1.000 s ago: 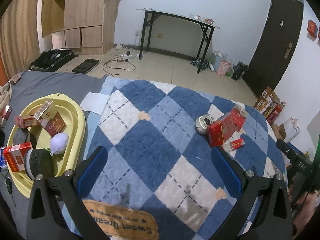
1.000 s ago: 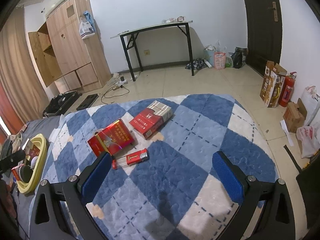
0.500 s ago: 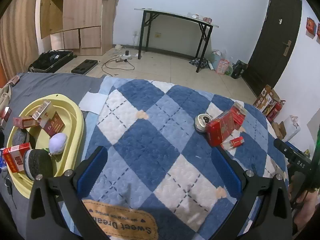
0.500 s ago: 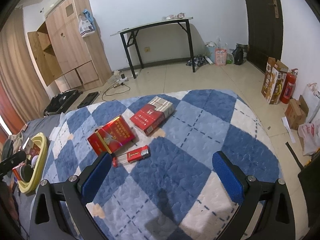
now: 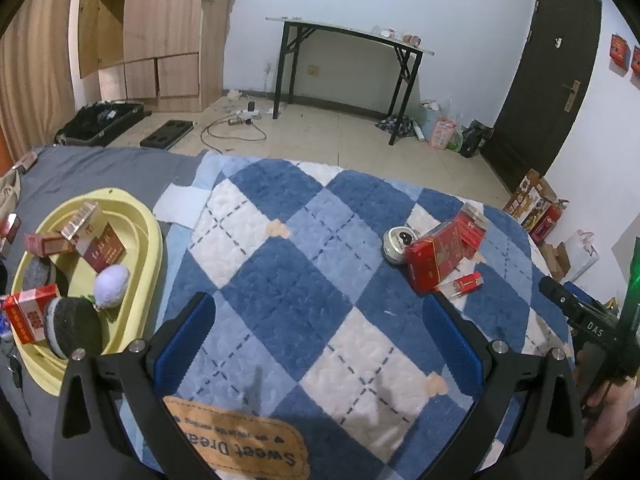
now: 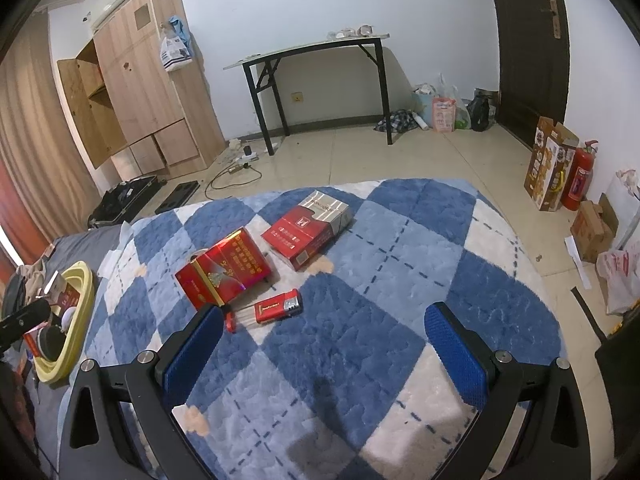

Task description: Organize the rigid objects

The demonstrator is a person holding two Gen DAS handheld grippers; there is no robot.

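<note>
We had both tools up over the blue checked blanket [image 6: 360, 320], and neither was carrying anything: the right hand-held gripper [image 6: 324, 344] stood spread wide with nothing between its blue pads, and the left hand-held gripper [image 5: 320, 340] was spread and empty as well. The things we had yet to gather lay in a tight huddle on the blanket: a red lighter [image 6: 278, 306] nearest our right tool, a red box with gold edging [image 6: 224, 272] just behind it, a red and silver box [image 6: 308, 232] beside that, and, seen from the left side, a small round tin [image 5: 398, 240] touching the boxes. The yellow basin [image 5: 148, 236] sat well apart at the blanket's far left, already holding several boxes and a few round things. Here was where we judged it could slip away from us: the lighter lay flat and low in the soft pile, so a shallow bite would likely skate over it or grab blanket with it. Close in too wide and we could nudge the gold-edged box, which seemed propped up on the tin and might tip. Then came the long carry across to the basin, where a loose pinch on so slim a thing could drop it short.
</note>
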